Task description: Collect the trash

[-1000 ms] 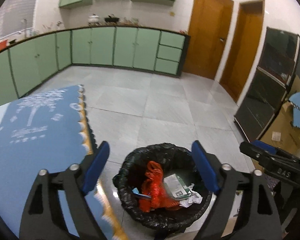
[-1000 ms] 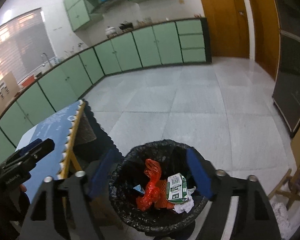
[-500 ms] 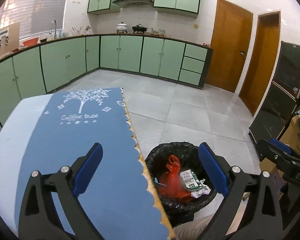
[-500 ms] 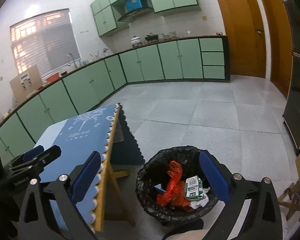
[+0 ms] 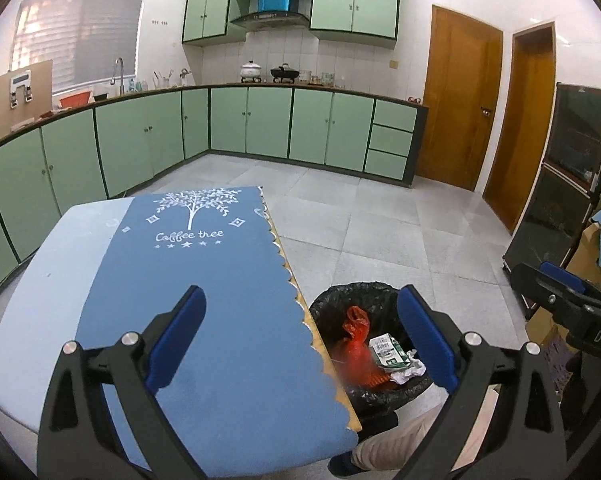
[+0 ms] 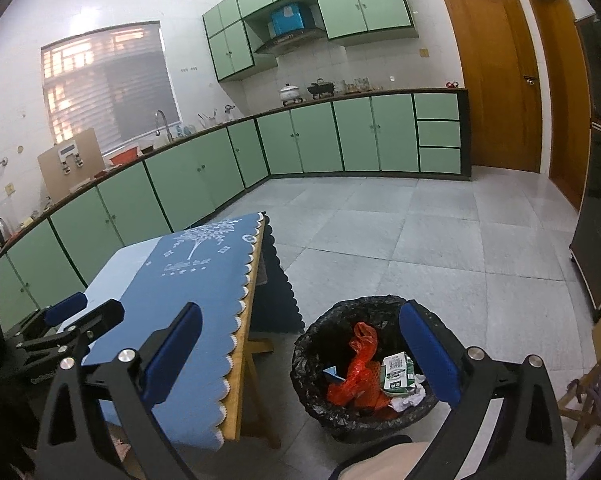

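A bin lined with a black bag (image 5: 340,296) stands on the floor beside the table. Inside lie a red plastic bag (image 5: 354,340), a green-and-white carton (image 5: 386,352) and crumpled white paper (image 5: 410,372). My left gripper (image 5: 300,304) hangs open and empty above the table's right edge. My right gripper (image 6: 300,316) is open and empty too, above and short of the bin (image 6: 340,308), where the red bag (image 6: 356,368) and carton (image 6: 396,372) show. Each gripper also appears in the other's view: the right gripper (image 5: 560,292) and the left gripper (image 6: 72,320).
A wooden table under a blue "Coffee tree" cloth (image 5: 204,280) fills the left foreground. Green cabinets (image 5: 268,124) line the far walls and wooden doors (image 5: 456,104) stand at the right. A black glass cabinet (image 5: 560,184) and cardboard boxes stand at the right. A person's leg (image 5: 396,436) shows below.
Both grippers have risen and drawn back from right over the bin, so the bin looks smaller and the table top has come into view. Both jaws stand a little wider.
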A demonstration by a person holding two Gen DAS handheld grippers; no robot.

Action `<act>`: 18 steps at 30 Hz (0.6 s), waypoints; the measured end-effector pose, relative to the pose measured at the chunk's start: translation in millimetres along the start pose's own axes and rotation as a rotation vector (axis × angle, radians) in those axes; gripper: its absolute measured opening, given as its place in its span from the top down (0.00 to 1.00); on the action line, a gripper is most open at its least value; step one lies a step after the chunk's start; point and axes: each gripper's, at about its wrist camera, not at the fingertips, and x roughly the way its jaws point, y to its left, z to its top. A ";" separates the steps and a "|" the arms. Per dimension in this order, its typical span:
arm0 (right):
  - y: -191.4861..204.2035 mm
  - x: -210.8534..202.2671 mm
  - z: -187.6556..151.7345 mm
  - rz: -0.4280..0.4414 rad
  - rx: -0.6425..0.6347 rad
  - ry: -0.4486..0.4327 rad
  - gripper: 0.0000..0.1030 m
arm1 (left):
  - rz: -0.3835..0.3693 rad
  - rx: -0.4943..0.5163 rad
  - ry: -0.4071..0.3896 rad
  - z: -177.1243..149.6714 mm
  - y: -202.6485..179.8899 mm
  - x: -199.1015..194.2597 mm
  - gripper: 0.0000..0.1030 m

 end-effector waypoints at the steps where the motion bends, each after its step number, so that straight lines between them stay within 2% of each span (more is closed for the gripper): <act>1: 2.2 -2.5 -1.3 0.001 -0.002 -0.002 0.06 | 0.002 0.004 -0.003 -1.6 -0.5 -2.7 0.09; 18: 20.0 -16.8 -11.5 0.022 -0.036 -0.025 0.06 | 0.043 0.017 -0.064 -13.9 8.7 -33.1 0.09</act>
